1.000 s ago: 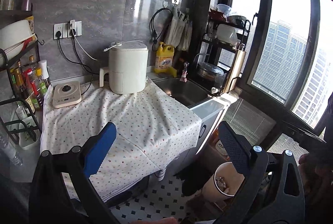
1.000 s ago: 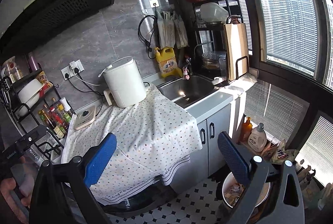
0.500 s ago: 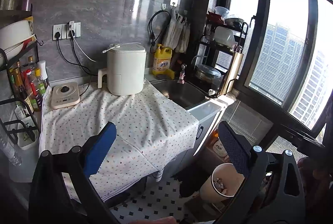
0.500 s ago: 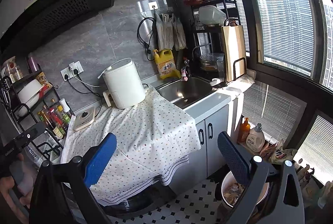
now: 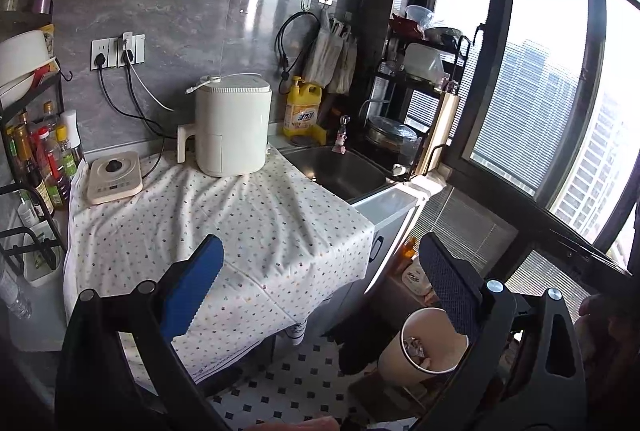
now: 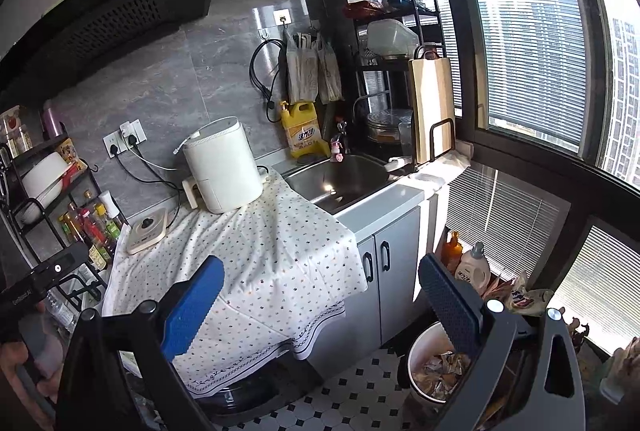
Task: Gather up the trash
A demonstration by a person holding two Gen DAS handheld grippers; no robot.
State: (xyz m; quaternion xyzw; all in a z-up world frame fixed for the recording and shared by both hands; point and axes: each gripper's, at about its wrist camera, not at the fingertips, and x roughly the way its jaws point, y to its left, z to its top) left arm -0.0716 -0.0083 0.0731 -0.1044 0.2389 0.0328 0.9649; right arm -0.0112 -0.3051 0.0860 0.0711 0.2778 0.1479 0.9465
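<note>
White trash bin (image 6: 418, 355), one; two tools.

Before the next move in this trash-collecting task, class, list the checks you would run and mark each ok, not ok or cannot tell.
1. Left gripper open and empty: ok.
2. Right gripper open and empty: ok.
3. Round white trash bin on the floor in view, top uncovered: ok.
4. Bin has room for more: cannot tell; crumpled wrappers already inside.
5. Loose trash located on the dotted white cloth: not ok, none visible.
</note>
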